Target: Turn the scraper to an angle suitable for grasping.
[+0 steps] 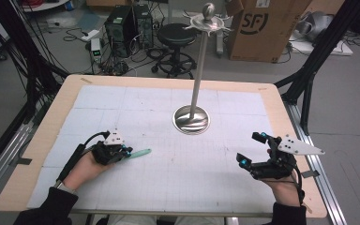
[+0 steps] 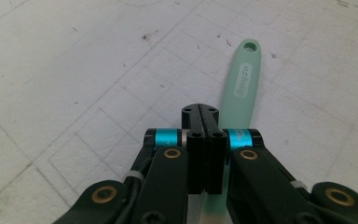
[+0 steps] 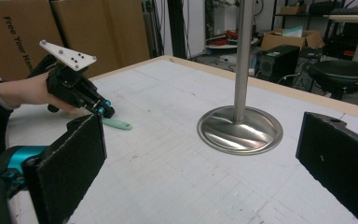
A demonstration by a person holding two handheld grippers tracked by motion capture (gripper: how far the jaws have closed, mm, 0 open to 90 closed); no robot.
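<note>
White gridded matting [image 1: 159, 178] covers the table, a tall steel stand [image 1: 191, 119] at its far centre. Near left, the left gripper [image 1: 127, 153] is clenched on a mint-green handle [image 2: 240, 79] lying on the mat; near right, the right gripper [image 1: 251, 150] hovers agape.

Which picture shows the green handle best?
The left gripper view. The green handle lies close up there, with its end hole and lettering visible, running under the shut left gripper. The high view shows it as a small sliver beside that gripper; the right gripper view shows only its tip, far off.
</note>
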